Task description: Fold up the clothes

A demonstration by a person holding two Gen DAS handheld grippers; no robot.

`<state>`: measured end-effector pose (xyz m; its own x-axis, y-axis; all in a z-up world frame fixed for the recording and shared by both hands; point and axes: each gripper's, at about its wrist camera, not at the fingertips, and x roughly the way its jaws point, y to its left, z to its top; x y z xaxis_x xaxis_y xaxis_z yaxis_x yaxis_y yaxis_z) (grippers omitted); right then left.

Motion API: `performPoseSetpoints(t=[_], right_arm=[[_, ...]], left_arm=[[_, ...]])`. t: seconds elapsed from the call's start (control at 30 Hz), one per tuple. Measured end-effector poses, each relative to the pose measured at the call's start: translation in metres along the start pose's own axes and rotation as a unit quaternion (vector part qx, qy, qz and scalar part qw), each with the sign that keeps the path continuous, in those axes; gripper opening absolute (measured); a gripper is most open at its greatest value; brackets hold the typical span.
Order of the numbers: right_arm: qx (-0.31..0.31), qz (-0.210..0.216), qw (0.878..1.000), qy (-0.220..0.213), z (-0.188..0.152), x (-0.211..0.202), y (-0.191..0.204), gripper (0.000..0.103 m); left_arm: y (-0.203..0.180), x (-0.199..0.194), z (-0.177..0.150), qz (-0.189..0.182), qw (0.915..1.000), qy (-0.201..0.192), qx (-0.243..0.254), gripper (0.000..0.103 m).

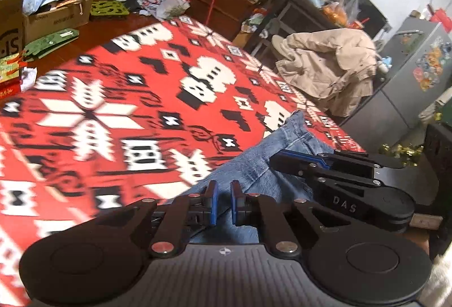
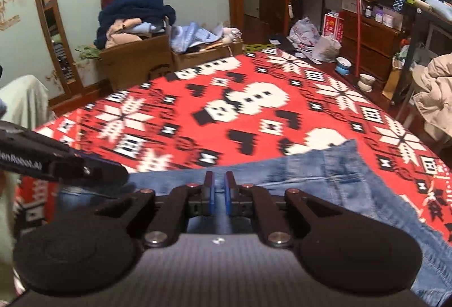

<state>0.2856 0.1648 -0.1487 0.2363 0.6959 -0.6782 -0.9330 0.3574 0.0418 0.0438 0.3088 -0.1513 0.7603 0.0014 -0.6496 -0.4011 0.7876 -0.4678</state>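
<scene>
Blue jeans [image 1: 255,165] lie at the near edge of a red blanket [image 1: 113,114] patterned with snowmen and snowflakes. My left gripper [image 1: 223,186] has its blue pads almost together, with denim pinched in the narrow gap. In the right wrist view the jeans [image 2: 325,174] spread rightward across the blanket [image 2: 254,114], and one end hangs over the near right edge. My right gripper [image 2: 219,177] is shut on the denim's upper edge. Each gripper shows in the other's view: the right one [image 1: 285,158] lies on the jeans, and the left one [image 2: 113,172] is at the jeans' left end.
Cardboard boxes [image 2: 135,61] heaped with clothes stand beyond the blanket's far side. A beige jacket [image 1: 327,72] is draped over a chair at the right, beside a grey fridge [image 1: 409,72]. Cluttered shelves [image 2: 367,10], plastic bags and bowls [image 2: 343,65] on the floor fill the far right.
</scene>
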Motion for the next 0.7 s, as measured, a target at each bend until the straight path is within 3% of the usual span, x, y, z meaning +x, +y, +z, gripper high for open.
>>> performPoseSetpoints(t=[0.17,0.33,0.6,0.7], right_arm=[[-0.005,-0.009,1.000,0.003,0.000,0.020,-0.003,0.007],[-0.015,-0.016,1.000,0.001,0.008,0.036,0.003,0.008],[0.009,-0.036,0.999,-0.005,0.012,0.009,-0.032,0.008],[0.013,-0.023,1.000,0.000,0.008,0.012,-0.043,0.008]], left_arm=[[-0.012,0.015,0.002,0.022,0.9995,-0.012,0.021,0.007],[-0.007,0.017,0.005,0.024,0.9996,-0.009,-0.005,0.003],[-0.026,0.034,0.012,-0.010,0.9998,-0.008,-0.016,0.004],[-0.032,0.044,0.016,-0.012,0.9999,-0.007,-0.009,0.004]])
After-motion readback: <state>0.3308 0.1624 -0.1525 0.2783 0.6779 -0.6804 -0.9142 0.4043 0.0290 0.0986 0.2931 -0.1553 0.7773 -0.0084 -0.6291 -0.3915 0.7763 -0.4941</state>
